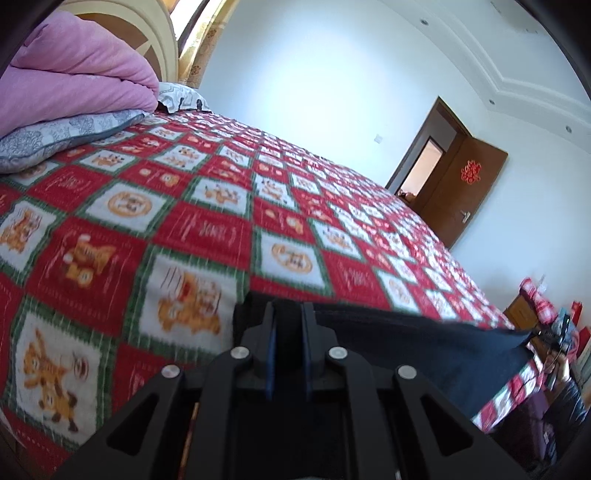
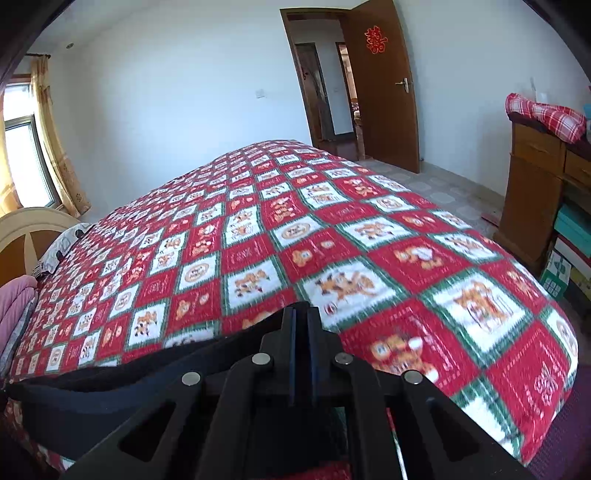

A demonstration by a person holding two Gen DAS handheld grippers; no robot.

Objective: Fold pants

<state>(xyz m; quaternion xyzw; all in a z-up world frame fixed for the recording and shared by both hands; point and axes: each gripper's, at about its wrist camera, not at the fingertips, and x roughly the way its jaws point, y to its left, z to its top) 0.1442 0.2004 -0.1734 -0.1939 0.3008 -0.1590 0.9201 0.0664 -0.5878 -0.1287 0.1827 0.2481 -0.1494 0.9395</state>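
Left wrist view has the left gripper (image 1: 288,314) pinched down on a dark navy pair of pants (image 1: 424,343), jaws nearly together with the fabric edge caught between them. From there the cloth runs taut off to the right over the near edge of the bed, above the red, white and green checked bedspread (image 1: 207,206) with little tiger cartoons on it. Right wrist view is the mirror of that: the right gripper (image 2: 302,317) is clamped on the other end of the same pants (image 2: 110,391), and the dark band stretches away to the left. Up by the headboard (image 1: 147,33) there's a folded pink blanket (image 1: 74,70) on a grey patterned pillow (image 1: 55,136). Brown door (image 2: 380,85) stands open across the room.
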